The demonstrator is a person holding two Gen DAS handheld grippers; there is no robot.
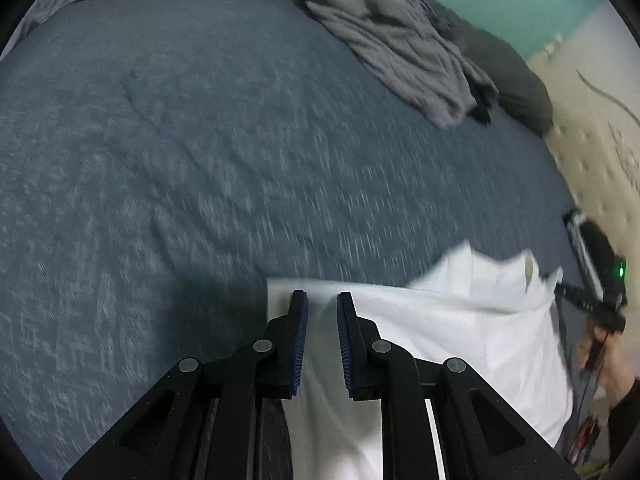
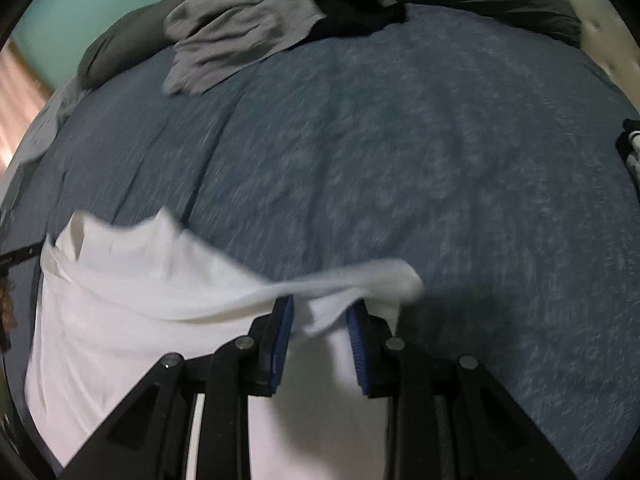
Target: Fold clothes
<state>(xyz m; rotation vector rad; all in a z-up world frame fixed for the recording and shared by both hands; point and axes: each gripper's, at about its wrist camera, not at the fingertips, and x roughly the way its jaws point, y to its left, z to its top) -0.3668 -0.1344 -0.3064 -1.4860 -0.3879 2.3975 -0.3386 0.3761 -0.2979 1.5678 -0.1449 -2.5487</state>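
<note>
Carrying a thin white cotton garment (image 1: 460,320) over the blue-grey bed cover (image 1: 200,160), my left gripper (image 1: 322,304) and right gripper (image 2: 320,308) each pinch one top corner. Limp, light cloth sags toward six o'clock, so corners suit best.

White garment (image 1: 460,332), heathered blue bedcover (image 1: 200,160), grey clothes (image 1: 400,48)
</note>
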